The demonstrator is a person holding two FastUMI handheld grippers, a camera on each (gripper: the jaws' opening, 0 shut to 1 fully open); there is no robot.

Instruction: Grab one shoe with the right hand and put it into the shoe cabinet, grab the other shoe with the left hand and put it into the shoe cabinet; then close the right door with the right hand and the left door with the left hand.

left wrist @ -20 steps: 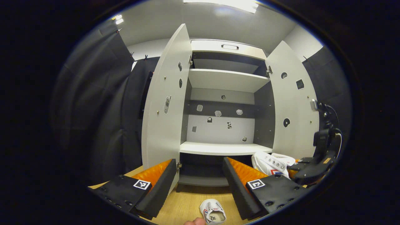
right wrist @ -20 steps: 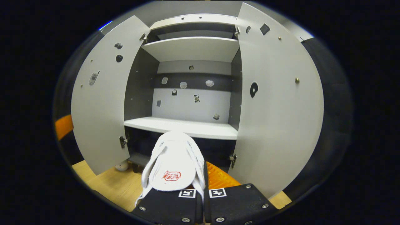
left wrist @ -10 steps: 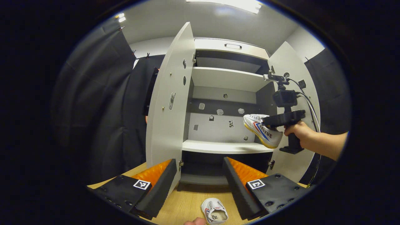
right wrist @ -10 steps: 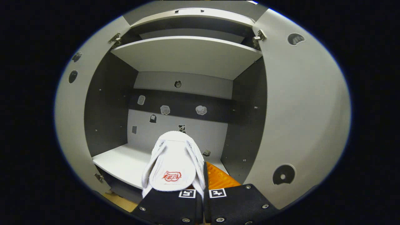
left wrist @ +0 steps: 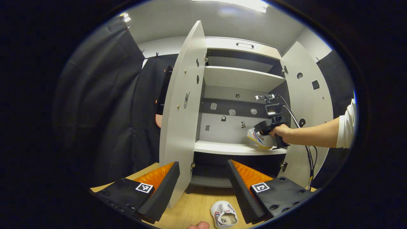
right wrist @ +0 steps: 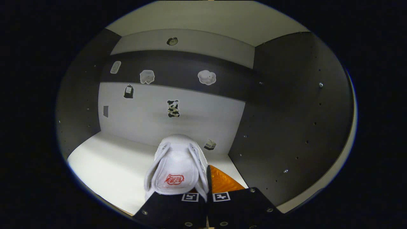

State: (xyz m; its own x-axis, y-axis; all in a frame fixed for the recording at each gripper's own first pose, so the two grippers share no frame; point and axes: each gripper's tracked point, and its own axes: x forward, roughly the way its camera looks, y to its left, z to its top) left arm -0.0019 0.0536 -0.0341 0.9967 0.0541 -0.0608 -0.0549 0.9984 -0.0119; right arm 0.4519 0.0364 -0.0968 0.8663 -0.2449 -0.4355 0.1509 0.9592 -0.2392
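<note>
**shelfwatcher:** While the white shoe sits pinched between the right gripper fingers, it's well inside the shoe cabinet, toe pointing at the back wall, over the white middle shelf. Can't tell if the sole is actually touching the shelf or just above it.

**booth_lurker:** From the left gripper view that same shoe looks right at the shelf's right end, with the hand holding the right gripper by its handle. What about the other shoe?

**shelfwatcher:** Second shoe is on the wooden floor in front of the cabinet, opening up, just below the left gripper. That one's fingers are spread wide with nothing between them.

**booth_lurker:** Both doors swung out too, left door and right door.
</note>
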